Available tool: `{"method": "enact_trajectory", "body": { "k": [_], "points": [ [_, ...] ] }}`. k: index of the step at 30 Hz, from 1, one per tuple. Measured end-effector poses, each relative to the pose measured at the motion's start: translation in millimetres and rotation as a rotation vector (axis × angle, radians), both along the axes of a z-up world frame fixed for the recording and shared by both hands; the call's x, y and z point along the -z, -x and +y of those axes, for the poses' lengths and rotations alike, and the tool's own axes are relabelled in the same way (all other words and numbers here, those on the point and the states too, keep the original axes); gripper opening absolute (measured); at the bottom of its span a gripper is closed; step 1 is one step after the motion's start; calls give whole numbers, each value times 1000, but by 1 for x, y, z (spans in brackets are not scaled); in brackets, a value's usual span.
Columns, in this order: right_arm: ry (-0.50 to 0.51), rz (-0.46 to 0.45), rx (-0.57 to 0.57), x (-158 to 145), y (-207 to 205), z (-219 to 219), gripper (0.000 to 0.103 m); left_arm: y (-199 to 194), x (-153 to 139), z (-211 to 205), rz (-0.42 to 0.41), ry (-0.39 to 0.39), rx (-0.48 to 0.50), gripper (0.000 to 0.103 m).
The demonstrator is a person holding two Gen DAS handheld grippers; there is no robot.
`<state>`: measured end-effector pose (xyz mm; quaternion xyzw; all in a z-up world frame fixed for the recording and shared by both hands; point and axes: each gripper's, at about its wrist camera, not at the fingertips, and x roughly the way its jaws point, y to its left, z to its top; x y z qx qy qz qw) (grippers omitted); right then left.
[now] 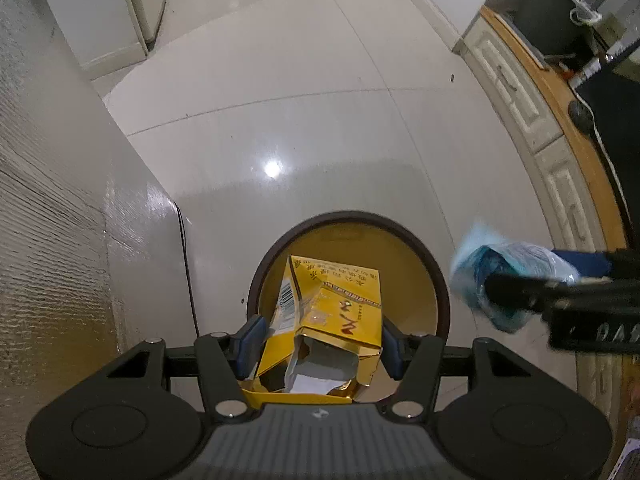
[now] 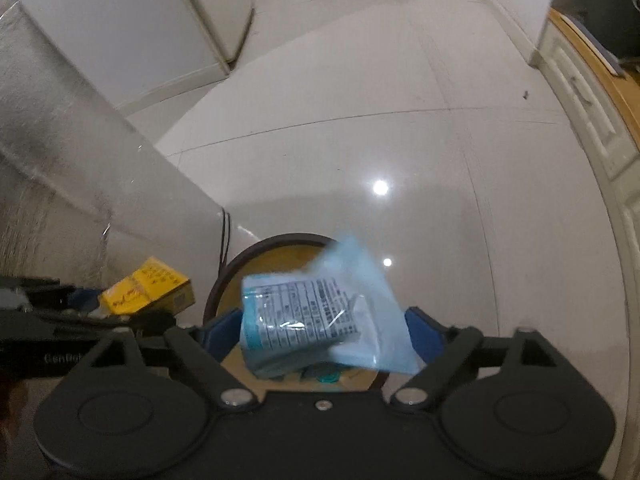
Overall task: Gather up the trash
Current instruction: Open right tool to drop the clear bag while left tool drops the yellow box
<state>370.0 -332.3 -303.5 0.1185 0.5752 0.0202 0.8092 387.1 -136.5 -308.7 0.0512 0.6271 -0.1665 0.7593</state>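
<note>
My left gripper (image 1: 320, 344) is shut on a torn yellow carton (image 1: 340, 308) and holds it right over a round bin (image 1: 348, 216) with a dark rim and a yellow inside. The same carton (image 2: 148, 288) shows at the left of the right wrist view. A blue plastic packet (image 2: 304, 312) with printed text, blurred, lies between the spread fingers of my right gripper (image 2: 324, 332). The pads stand off its sides, above the bin's rim (image 2: 276, 240). In the left wrist view the packet (image 1: 476, 264) and right gripper (image 1: 544, 276) hang just right of the bin.
A foil-covered panel (image 1: 48, 200) rises at the left, with a dark cable (image 1: 186, 260) running down beside the bin. A cream cabinet with a wooden top (image 1: 532, 120) curves along the right. A white appliance (image 1: 144, 8) stands far back on the glossy tiled floor (image 1: 280, 100).
</note>
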Motion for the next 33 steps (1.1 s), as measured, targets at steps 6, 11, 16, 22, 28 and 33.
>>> {"method": "enact_trajectory", "body": {
  "k": [6, 11, 16, 22, 28, 33],
  "points": [
    [-9, 24, -12, 6, 2, -2, 92, 0, 6, -3, 8, 27, 3, 59],
    [-6, 37, -21, 8, 5, -2, 92, -1, 5, -2, 3, 53, -3, 60],
    [2, 50, -19, 8, 6, -4, 92, 3, 7, -6, 9, 60, 13, 82],
    [7, 53, -18, 6, 8, -7, 92, 6, 13, -9, 29, -11, 38, 95],
    [22, 64, -46, 7, 10, -4, 93, 9, 15, -2, 42, -82, 28, 99],
    [29, 61, -74, 3, 14, -2, 95, 11, 11, 2, 40, -120, 13, 102]
  ]
}}
